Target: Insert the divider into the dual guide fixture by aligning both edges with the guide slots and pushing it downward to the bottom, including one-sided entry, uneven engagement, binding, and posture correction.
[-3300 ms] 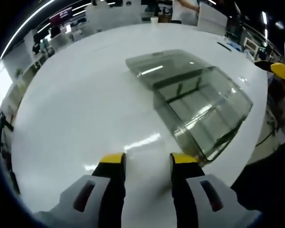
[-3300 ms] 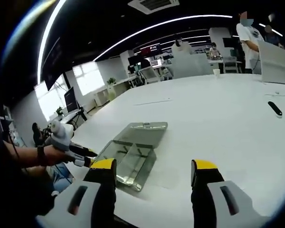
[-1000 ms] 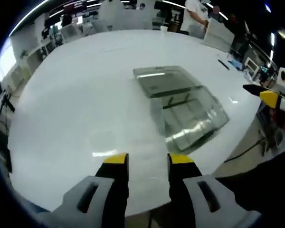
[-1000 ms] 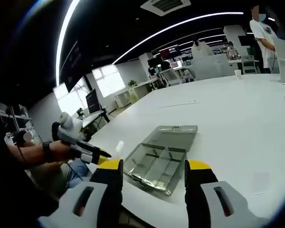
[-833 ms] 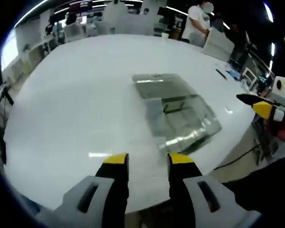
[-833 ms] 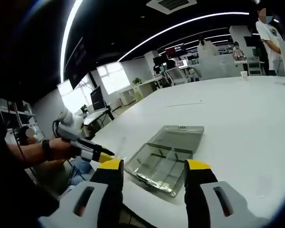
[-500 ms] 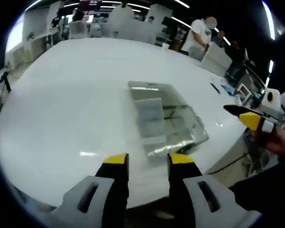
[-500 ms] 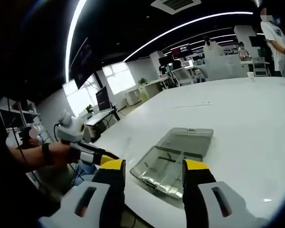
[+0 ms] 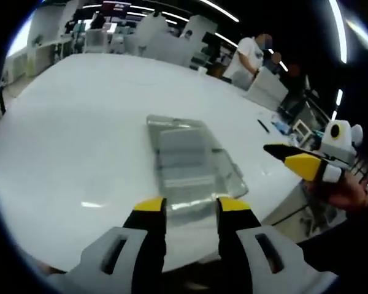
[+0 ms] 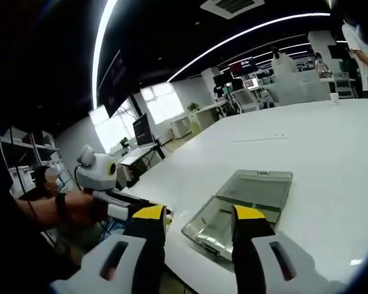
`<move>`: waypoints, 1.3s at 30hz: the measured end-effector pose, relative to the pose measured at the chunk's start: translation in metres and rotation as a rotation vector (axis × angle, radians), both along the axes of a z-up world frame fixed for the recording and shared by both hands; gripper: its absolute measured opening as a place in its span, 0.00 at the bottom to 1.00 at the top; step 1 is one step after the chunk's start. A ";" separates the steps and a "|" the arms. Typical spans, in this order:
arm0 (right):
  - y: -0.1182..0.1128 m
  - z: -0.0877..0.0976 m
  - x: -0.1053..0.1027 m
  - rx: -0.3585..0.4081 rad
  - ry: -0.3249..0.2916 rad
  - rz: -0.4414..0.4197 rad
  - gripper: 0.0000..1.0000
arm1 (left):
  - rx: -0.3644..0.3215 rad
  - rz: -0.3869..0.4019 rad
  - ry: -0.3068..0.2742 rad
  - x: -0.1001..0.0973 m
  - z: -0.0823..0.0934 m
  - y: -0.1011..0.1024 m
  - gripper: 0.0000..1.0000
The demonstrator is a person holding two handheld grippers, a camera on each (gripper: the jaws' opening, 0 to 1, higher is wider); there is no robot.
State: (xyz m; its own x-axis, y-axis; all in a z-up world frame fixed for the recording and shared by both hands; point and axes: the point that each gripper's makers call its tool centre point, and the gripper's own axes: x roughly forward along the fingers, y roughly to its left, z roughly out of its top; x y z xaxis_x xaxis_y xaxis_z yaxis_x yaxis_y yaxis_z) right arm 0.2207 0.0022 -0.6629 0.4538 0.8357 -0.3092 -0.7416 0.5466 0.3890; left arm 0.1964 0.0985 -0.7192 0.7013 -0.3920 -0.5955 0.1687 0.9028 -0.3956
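The clear plastic guide fixture lies on the white table, a shallow tray with a flat clear panel at its far end. It looks blurred, and I cannot make out the divider in it. My left gripper hangs back from the table edge, open with nothing between its yellow-tipped jaws. The right gripper enters from the right, off the table's side. In the right gripper view the fixture sits near the table edge beyond my open, empty right gripper. The left gripper is held at the left, apart from the fixture.
A hand holds the left gripper beside the table. A person in a white shirt stands past the far side of the table. A small dark object lies on the table to the right. Desks and monitors fill the room behind.
Both views have drawn back from the table, so the fixture looks smaller and farther off. The right gripper's jaws stand a little closer together. The fixture itself has not moved.
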 end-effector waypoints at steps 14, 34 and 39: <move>0.008 -0.001 -0.011 0.007 0.027 0.034 0.29 | -0.053 -0.059 -0.043 0.002 0.012 -0.026 0.29; 0.013 -0.007 -0.025 -0.003 0.074 0.078 0.15 | -0.130 -0.117 -0.084 -0.010 0.023 -0.052 0.29; 0.013 -0.006 -0.028 0.003 0.071 0.079 0.12 | -0.171 -0.123 -0.089 -0.013 0.025 -0.060 0.29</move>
